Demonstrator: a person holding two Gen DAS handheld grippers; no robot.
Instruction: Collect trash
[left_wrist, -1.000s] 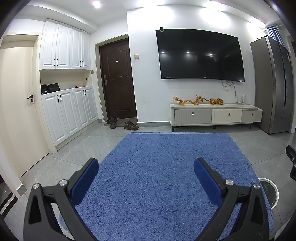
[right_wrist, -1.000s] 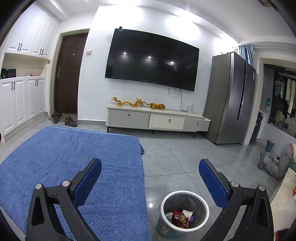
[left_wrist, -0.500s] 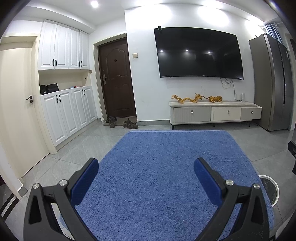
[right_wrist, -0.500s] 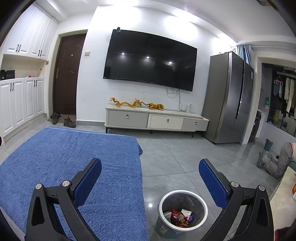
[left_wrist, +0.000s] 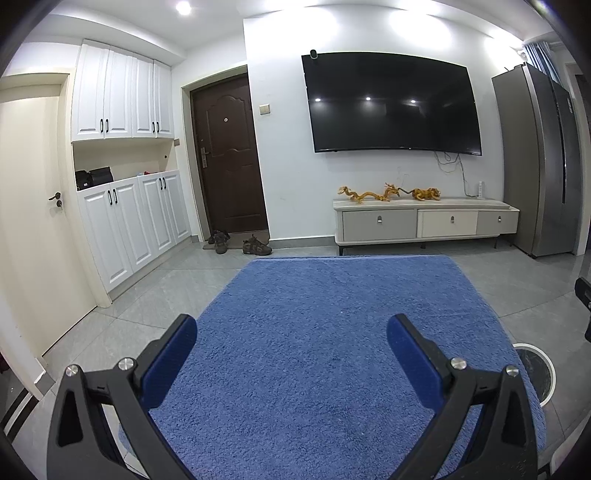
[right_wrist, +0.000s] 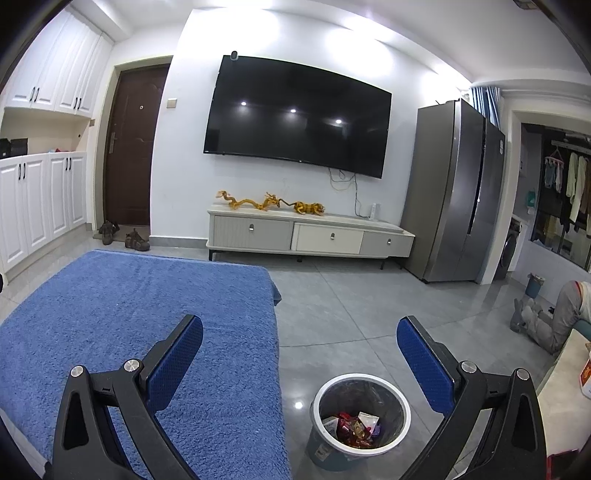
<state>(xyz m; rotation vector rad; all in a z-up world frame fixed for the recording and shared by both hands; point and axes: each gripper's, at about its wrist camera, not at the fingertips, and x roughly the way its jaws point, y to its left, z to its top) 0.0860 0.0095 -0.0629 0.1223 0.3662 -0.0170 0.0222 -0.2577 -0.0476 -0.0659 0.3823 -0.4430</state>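
The task looks close to finished, or finished, as far as these views reach; the trash bin (right_wrist: 361, 413) stands on the grey tiled floor (right_wrist: 351, 306) just beside the edge of the blue cloth-covered counter (right_wrist: 140, 295), and inside it lies a small heap of wrappers (right_wrist: 352, 428) (red, white and foil pieces at the bottom of the dark liner). The blue surface shows no loose scrap in either view; from the left wrist camera it runs bare from the near edge to the far one (left_wrist: 332, 332), with only the white rim of the bin (left_wrist: 533, 373) peeking past its right side.

The left gripper (left_wrist: 291, 345) hangs released over the counter, its blue pads wide apart with nothing between them; the right gripper (right_wrist: 300, 347) is likewise spread and empty, held above the gap between the counter edge and the bin, so the bin sits below and between its fingers.

What is left, I judge, is little: perhaps a last check for stray pieces outside the frame, since the floor nearest the person and the counter's near edge are hidden behind the gripper bodies; nothing seen calls for another pick.
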